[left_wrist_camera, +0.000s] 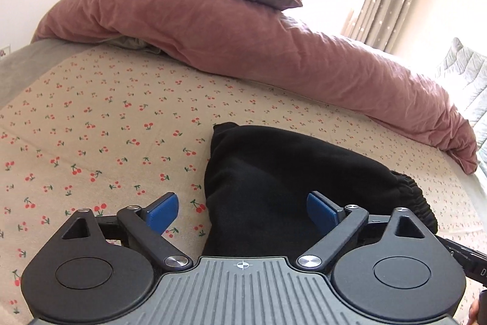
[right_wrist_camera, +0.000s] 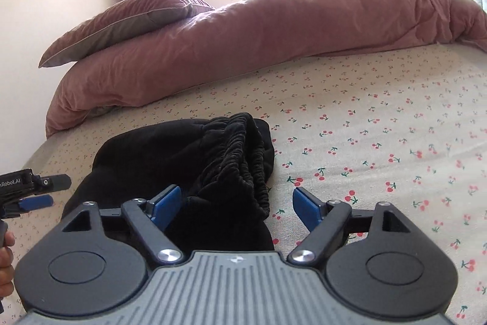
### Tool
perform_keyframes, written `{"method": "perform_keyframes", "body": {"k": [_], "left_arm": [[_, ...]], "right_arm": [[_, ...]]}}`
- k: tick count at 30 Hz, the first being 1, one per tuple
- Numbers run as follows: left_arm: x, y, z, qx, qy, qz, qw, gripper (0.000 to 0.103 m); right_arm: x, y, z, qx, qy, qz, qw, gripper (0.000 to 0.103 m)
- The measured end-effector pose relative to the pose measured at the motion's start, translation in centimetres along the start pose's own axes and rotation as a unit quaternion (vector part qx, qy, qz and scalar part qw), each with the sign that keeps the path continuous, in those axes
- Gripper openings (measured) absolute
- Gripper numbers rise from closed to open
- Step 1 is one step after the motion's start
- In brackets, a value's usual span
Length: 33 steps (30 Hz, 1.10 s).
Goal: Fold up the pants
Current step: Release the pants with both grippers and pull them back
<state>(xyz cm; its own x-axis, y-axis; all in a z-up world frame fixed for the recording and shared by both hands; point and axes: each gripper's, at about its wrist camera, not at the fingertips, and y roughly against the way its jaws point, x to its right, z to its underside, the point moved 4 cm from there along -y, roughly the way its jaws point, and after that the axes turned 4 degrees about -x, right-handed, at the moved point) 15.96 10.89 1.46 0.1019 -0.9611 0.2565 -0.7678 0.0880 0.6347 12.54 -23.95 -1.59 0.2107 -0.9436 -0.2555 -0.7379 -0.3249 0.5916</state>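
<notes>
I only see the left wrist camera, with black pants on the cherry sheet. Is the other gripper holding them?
Observer: No. The right gripper has its jaws open, and they pinch nothing. The pants just lie on the sheet.
Child: What's closest to it?
Observer: The waistband, bunched in ruffled layers, lies just ahead of its jaws.
</notes>
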Motion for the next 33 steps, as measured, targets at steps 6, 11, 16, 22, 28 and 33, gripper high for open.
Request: {"method": "perform_keyframes", "body": {"k": [6, 11, 16, 22, 28, 33], "left_arm": [[2.2, 2.8, 1.9, 0.009, -0.033, -0.034, 0.9989, 0.099], [2.0, 5.3, 4.7, 0.017, -0.032, -0.059, 0.9976, 0.099], [1.6, 7.6, 6.5, 0.025, -0.021, -0.068, 0.9971, 0.102], [2.0, 9.6, 8.1, 0.037, -0.039, -0.084, 0.995, 0.103], [2.0, 10.9, 8.8, 0.054, -0.051, -0.11, 0.9911, 0.103], [2.7, 9.7, 9.6, 0.039, -0.077, -0.108, 0.9904, 0.103]], "right_arm": [[-4.3, 2.6, 2.6, 0.014, 0.052, 0.013, 0.998, 0.079], [-6.6, 4.1, 3.5, 0.027, 0.086, 0.017, 0.996, 0.079], [-7.1, 6.4, 4.9, 0.031, 0.073, 0.006, 0.997, 0.082], [-7.7, 9.3, 6.5, 0.039, 0.053, 0.018, 0.998, 0.092], [-7.1, 10.9, 8.4, 0.041, 0.035, 0.047, 0.997, 0.099], [-6.8, 10.3, 8.6, 0.039, 0.046, 0.069, 0.996, 0.099]]}}
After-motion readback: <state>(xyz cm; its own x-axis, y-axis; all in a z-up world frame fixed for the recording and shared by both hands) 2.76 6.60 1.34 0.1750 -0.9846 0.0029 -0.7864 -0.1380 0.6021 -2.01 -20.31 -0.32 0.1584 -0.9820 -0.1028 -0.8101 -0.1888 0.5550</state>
